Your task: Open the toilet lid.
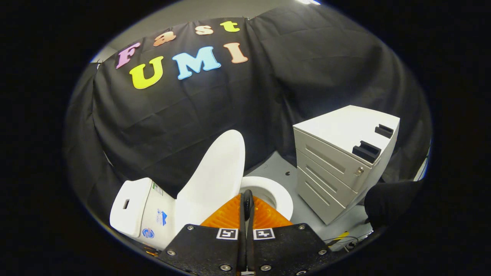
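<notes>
Farthest left stands the toilet's cistern, a smooth, rounded block of glazed white ceramic with a slot-shaped recess on its top and small stickers on its side. Next to it the toilet lid is already raised, tilted back toward the cistern with its broad oval face showing. It looks like thin, rigid moulded plastic, glossy and probably slippery: light to swing on its hinge, but likely to slide off a flat push. Its free rounded rim, at the top now, is the sensible place to hook or pinch it. Just ahead of the gripper, the white seat ring circles the open bowl, hard and shiny like the lid.

The gripper's fingers are drawn together with barely a slit between them and hold nothing; ribbed, wedge-shaped pads flank them. By my reading the lid is essentially open.

To the right, on the pale grey floor, sits a white three-drawer pedestal cabinet, matte sheet metal with recessed handles, a small lock, and two black blocks on top.
</notes>
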`<action>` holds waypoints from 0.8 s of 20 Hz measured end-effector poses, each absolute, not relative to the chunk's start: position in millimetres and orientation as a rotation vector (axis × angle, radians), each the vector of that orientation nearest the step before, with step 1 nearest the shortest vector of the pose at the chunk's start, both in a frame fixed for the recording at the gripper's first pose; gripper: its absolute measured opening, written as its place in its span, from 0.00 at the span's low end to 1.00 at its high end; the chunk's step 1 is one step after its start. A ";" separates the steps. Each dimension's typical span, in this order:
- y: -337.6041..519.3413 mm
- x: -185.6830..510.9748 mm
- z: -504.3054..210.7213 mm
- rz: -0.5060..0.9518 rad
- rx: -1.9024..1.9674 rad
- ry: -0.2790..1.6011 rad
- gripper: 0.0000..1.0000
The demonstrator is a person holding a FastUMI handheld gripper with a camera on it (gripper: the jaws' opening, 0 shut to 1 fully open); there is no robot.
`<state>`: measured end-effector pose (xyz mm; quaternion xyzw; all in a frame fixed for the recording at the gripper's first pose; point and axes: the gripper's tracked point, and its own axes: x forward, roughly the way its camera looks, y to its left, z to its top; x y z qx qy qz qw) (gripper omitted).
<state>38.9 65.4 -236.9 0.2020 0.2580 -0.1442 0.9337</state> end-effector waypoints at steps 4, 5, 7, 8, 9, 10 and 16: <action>80.0 41.6 -214.7 -0.288 0.313 0.518 0.00; 85.4 42.9 -207.3 -0.279 0.284 0.512 0.00; 94.5 45.1 -195.1 -0.264 0.239 0.495 0.00; 98.4 45.9 -189.7 -0.262 0.225 0.487 0.00; 101.9 47.0 -186.0 -0.259 0.214 0.482 0.00; 105.0 46.2 -183.2 -0.257 0.208 0.479 0.00; 124.0 49.4 -162.0 -0.235 0.169 0.448 0.00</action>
